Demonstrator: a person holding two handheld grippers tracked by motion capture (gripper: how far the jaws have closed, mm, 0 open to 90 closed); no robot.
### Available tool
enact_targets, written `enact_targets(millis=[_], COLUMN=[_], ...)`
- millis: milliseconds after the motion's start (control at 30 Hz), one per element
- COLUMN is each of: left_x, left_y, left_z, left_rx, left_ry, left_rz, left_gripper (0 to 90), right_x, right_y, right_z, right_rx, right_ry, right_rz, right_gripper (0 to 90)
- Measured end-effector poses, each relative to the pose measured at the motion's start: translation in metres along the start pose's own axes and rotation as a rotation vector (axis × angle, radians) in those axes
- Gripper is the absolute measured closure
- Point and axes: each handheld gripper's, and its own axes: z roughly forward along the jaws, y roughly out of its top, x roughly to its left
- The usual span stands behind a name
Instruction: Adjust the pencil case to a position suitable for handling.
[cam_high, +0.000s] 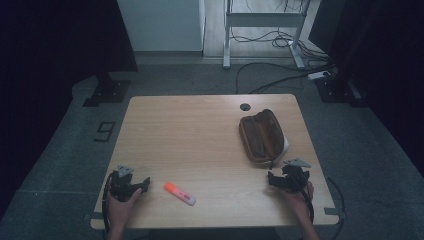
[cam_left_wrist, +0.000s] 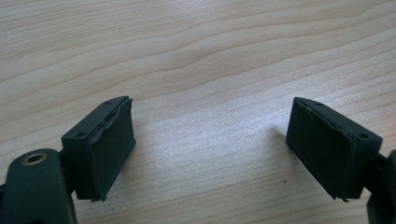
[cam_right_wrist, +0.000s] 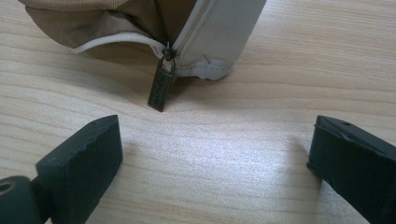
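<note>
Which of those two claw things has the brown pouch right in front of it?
The right gripper. The pouch lies just beyond its open jaws, zip tab toward them; the left gripper points toward the highlighter.

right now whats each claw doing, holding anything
left claw: open, empty, over bare table.
right claw: open, empty, just short of the pouch zip pull.

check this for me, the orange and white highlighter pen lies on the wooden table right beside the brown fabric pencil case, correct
Not quite: the orange and white highlighter pen lies on the wooden table well apart from the brown fabric pencil case, near the left tongs, as the high view shows.
</note>
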Motion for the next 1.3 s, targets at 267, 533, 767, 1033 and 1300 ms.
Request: enact_targets(millis=[267, 533, 767, 1033, 1300], left_x=[0.0, 0.0001, 0.0001, 0.0001, 0.0001], left_y=[0.0, 0.0, 0.0, 0.0, 0.0001], left_z=[0.0, 0.0, 0.0, 0.0, 0.0001], left_rx=[0.0, 0.0, 0.0, 0.0, 0.0], left_ry=[0.0, 0.0, 0.0, 0.0, 0.0], left_rz=[0.0, 0.0, 0.0, 0.0, 0.0], left_gripper=[14.9, 14.9, 14.9, 14.9, 14.9], right_x=[-0.0006, -0.0008, -0.0008, -0.0007, -0.0008], right_y=[-0.0003, -0.0005, -0.0005, -0.0006, -0.0007], right_z=[-0.0006, -0.0008, -0.0008, -0.0008, -0.001], right_rx=[0.0, 0.001, 0.001, 0.0, -0.003], right_ry=[0.003, 0.005, 0.005, 0.004, 0.003], right_rz=[-0.004, -0.005, -0.005, -0.006, -0.004], right_gripper=[3.2, 3.2, 3.0, 3.2, 4.3])
